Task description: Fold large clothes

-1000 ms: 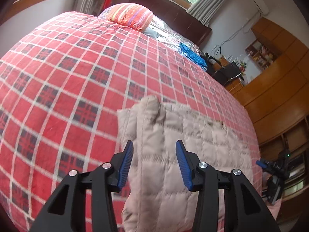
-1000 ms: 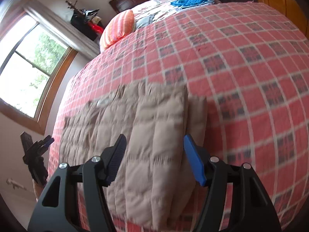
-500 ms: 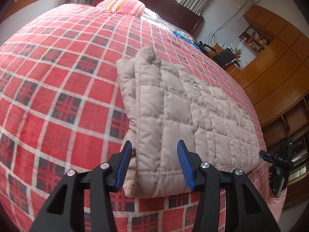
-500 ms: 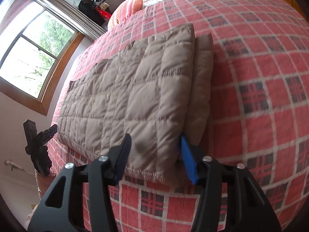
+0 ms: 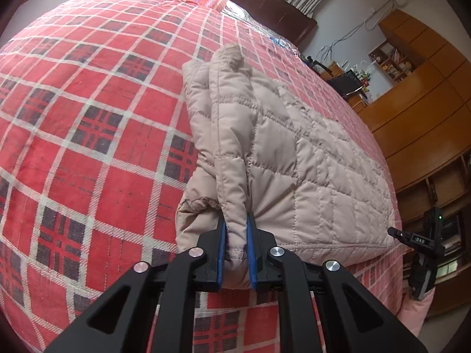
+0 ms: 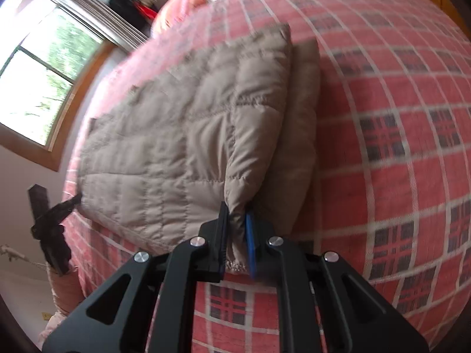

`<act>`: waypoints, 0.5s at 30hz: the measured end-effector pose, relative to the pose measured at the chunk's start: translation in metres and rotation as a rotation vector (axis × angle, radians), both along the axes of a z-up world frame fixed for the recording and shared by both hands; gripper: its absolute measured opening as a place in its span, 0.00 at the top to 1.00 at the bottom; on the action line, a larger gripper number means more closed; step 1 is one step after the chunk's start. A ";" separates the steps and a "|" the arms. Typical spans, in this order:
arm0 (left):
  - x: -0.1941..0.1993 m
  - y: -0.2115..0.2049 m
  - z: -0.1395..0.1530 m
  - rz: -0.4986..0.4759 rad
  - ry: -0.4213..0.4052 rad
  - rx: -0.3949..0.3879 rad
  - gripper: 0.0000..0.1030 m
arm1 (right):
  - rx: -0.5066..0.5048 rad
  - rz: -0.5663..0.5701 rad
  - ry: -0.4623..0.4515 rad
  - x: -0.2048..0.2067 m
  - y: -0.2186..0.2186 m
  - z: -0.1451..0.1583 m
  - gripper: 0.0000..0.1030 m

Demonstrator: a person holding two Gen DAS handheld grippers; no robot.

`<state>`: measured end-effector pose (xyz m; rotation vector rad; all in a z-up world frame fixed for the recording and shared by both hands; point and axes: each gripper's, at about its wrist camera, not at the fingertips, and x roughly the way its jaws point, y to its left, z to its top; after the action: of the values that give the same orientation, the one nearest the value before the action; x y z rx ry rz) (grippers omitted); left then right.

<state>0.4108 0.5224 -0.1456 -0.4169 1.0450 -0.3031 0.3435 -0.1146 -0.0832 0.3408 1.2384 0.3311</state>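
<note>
On the plaid bed [image 5: 88, 117], left tongs [image 5: 235, 247] clamp one near corner of the beige quilted jacket [image 5: 294, 161]; right tongs [image 6: 235, 241] clamp the other corner.

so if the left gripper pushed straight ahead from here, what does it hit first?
The left gripper is already shut on the beige quilted jacket; going on, it would bunch more jacket, probably pressing into the plaid bedspread.
</note>
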 end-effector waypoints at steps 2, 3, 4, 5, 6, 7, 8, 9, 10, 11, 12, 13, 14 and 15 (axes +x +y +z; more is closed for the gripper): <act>0.004 0.003 -0.008 0.003 0.016 -0.020 0.86 | -0.023 0.001 0.028 0.004 0.004 -0.013 0.90; 0.006 0.002 -0.011 0.001 0.016 -0.019 0.86 | -0.033 0.005 0.028 0.006 0.007 -0.017 0.90; 0.007 0.002 -0.014 -0.002 0.018 -0.018 0.85 | -0.041 0.006 0.029 0.007 0.009 -0.020 0.90; 0.008 0.001 -0.016 -0.001 0.018 -0.015 0.85 | -0.045 0.003 0.031 0.008 0.010 -0.022 0.90; 0.007 0.000 -0.017 -0.003 0.015 -0.008 0.85 | -0.052 0.003 0.029 0.008 0.011 -0.021 0.90; 0.007 -0.001 -0.017 -0.006 0.011 0.003 0.84 | -0.059 0.004 0.029 0.008 0.012 -0.021 0.90; 0.006 -0.003 -0.017 -0.007 0.006 0.014 0.83 | -0.067 0.004 0.030 0.008 0.013 -0.021 0.90; 0.005 -0.004 -0.016 -0.008 -0.001 0.028 0.83 | -0.074 0.006 0.030 0.008 0.015 -0.021 0.90; 0.004 -0.006 -0.015 -0.008 -0.005 0.037 0.82 | -0.081 0.008 0.031 0.009 0.016 -0.020 0.90; 0.003 -0.007 -0.014 -0.007 -0.008 0.049 0.82 | -0.087 0.007 0.034 0.010 0.016 -0.018 0.90; 0.003 -0.008 -0.013 -0.005 -0.008 0.062 0.81 | -0.091 0.008 0.033 0.009 0.021 -0.017 0.90; 0.001 -0.010 -0.010 -0.001 -0.009 0.081 0.78 | -0.099 0.008 0.032 0.008 0.025 -0.015 0.90; -0.002 -0.013 -0.004 0.010 -0.015 0.121 0.73 | -0.106 -0.001 0.034 0.007 0.025 -0.012 0.89; -0.005 -0.017 0.003 0.018 -0.020 0.163 0.68 | -0.118 -0.006 0.031 0.005 0.031 -0.008 0.88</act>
<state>0.4061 0.5055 -0.1430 -0.2757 1.0376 -0.2037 0.3481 -0.0833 -0.0911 0.2495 1.2814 0.2471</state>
